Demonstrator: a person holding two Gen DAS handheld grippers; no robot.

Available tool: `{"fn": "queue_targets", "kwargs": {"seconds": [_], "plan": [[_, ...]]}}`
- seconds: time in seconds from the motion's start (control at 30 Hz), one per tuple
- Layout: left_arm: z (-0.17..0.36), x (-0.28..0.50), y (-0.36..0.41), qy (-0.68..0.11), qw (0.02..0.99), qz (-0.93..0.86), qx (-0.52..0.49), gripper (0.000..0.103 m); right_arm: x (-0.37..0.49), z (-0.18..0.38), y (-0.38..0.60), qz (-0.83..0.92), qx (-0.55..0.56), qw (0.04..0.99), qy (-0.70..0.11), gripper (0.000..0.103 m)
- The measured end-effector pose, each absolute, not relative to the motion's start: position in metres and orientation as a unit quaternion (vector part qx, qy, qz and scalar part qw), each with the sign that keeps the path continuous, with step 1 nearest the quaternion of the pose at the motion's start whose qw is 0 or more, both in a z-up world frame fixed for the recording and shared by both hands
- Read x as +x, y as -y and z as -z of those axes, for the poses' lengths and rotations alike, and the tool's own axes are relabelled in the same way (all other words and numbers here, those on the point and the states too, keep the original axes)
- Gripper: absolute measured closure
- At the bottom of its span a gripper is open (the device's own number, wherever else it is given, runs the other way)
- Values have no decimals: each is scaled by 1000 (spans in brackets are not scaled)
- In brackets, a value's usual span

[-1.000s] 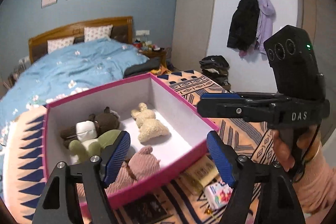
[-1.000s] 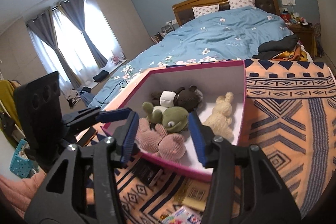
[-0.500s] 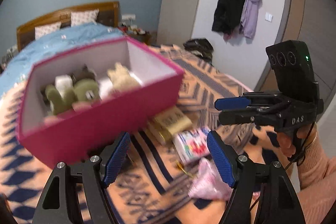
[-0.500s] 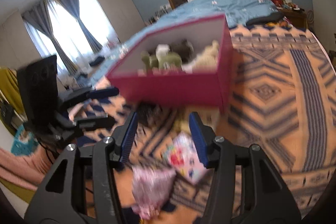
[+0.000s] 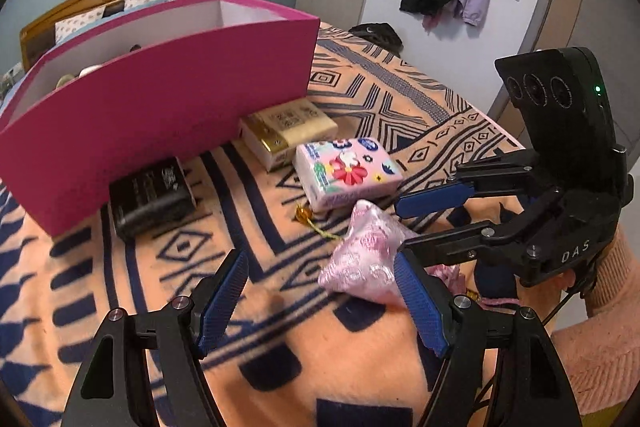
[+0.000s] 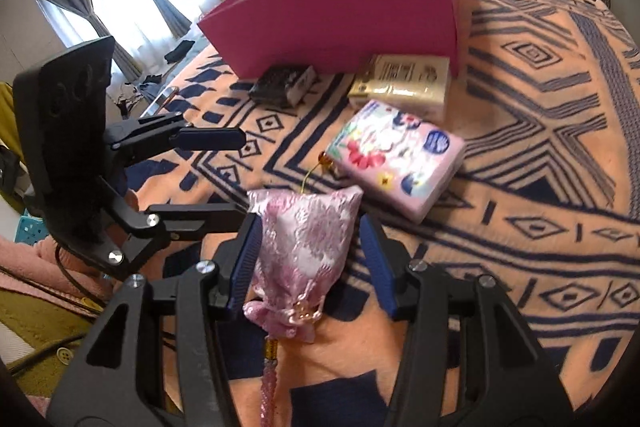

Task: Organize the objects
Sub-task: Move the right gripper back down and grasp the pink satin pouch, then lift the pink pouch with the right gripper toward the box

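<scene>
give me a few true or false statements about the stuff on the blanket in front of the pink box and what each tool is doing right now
1. The pink brocade pouch lies between the open fingers of the right tool. True.
2. The left tool is clamped on the black packet. False: its fingers stand open with only blanket between them.
3. The floral tissue pack lies inside the pink box. False: it lies on the patterned blanket, outside the box.
4. A gold and cream packet sits against the front of the box. True.
5. The box has a lid on. False: its top is open.
</scene>
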State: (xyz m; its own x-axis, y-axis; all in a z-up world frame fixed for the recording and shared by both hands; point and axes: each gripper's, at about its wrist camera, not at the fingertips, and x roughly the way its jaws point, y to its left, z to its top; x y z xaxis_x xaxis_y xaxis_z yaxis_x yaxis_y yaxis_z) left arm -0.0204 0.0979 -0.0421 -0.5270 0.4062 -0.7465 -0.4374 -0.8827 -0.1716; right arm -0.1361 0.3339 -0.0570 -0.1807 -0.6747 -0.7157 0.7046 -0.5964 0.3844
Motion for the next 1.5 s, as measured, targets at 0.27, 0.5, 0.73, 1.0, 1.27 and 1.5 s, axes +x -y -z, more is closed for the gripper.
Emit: {"fn": "queue_targets", "kwargs": {"seconds": [0.27, 0.5, 0.73, 1.0, 1.27, 1.5], "plan": [[49, -10, -100, -5, 248, -867, -432, 26, -135, 65, -335, 766, 469, 440, -8, 50], [53, -7, -105, -7, 251, -862, -440, 27, -135, 69, -330, 760, 475, 445, 1, 50], [60, -4, -107, 5, 257, -856, -449, 27, -130, 70, -323, 750, 475, 460, -10, 63], [56, -3, -106, 6, 263, -856, -446, 28, -128, 63, -326, 755, 465, 463, -7, 74], [53, -2, -102, 27, 281, -850, -445, 27, -127, 50, -330, 763, 448, 466, 8, 75], [43, 0, -103, 54, 318, -844, -428, 27, -127, 33, -330, 777, 421, 468, 16, 76]]}}
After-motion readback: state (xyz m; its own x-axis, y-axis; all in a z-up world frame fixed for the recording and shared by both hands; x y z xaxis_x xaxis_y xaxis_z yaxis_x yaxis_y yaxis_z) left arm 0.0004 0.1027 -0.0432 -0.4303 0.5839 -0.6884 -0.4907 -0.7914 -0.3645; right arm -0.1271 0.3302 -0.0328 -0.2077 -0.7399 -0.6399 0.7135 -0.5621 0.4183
